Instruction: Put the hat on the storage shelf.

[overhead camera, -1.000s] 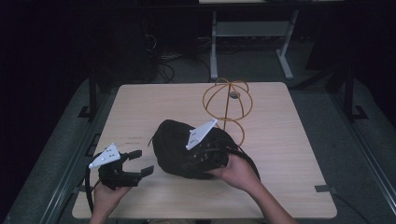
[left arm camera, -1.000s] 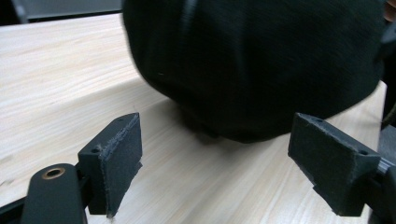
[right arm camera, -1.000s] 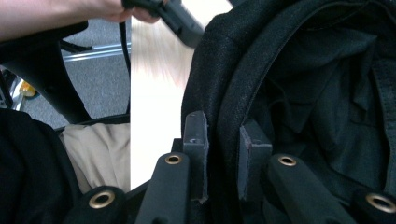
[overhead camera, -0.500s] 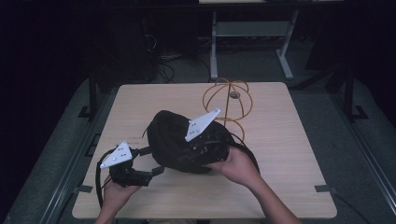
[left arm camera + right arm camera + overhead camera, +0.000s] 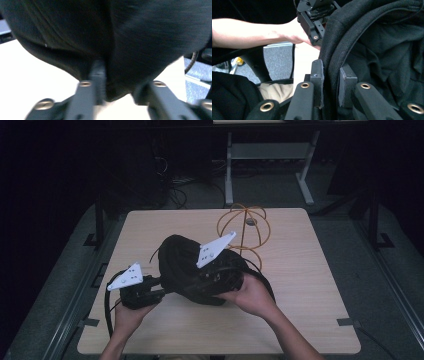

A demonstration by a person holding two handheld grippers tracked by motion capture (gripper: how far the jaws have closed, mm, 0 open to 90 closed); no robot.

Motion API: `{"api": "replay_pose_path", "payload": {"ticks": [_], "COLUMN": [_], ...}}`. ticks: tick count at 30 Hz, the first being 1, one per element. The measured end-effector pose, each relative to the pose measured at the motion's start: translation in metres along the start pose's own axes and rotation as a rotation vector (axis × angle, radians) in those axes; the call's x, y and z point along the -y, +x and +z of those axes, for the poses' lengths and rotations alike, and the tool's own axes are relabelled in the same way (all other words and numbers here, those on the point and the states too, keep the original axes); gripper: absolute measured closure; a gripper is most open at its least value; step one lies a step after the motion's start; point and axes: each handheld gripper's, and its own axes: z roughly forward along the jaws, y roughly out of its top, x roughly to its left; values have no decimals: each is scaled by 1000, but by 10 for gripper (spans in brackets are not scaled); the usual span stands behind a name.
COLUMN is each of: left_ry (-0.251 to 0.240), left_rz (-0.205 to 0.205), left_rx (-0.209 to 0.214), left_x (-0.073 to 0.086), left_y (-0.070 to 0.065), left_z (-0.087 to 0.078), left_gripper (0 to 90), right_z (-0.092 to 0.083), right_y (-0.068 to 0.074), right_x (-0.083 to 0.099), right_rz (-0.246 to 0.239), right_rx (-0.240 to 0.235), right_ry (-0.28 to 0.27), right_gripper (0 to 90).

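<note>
My left gripper (image 5: 150, 289) sits low at my left, held level and pointing right, my hand (image 5: 129, 314) wrapped under its body; its jaws have just been closing and now pinch black fabric. My right gripper (image 5: 329, 85) is tilted up, grey plate raised, my right hand (image 5: 252, 295) cupping it from below, forearm running back to the near edge. Its pads (image 5: 317, 75) are clamped tight on a folded edge.
</note>
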Motion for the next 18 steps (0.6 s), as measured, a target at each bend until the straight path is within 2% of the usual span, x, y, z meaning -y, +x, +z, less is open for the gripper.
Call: {"api": "replay_pose_path", "payload": {"ticks": [1, 5, 9, 15, 18], "left_ry": [2, -27, -20, -19, -1], "left_rz": [-4, -22, 5, 20, 30], "left_rx": [1, 14, 1, -17, -33], "left_x": [-2, -8, -14, -21, -25], "left_y": [0, 1, -1, -1, -2], "left_z": [-1, -6, -10, -13, -14], "left_gripper": [778, 795, 834, 846, 850], "right_z": [0, -5, -9, -13, -14], "right_y": [0, -1, -1, -6, -11], "right_x": [0, 2, 3, 6, 9], "right_rz": [2, 19, 29, 61, 74], "right_rx": [-4, -13, -7, -2, 6], "right_ry": [-6, -40, -61, -83, -80], "right_gripper": [768, 768, 766, 742, 725]}}
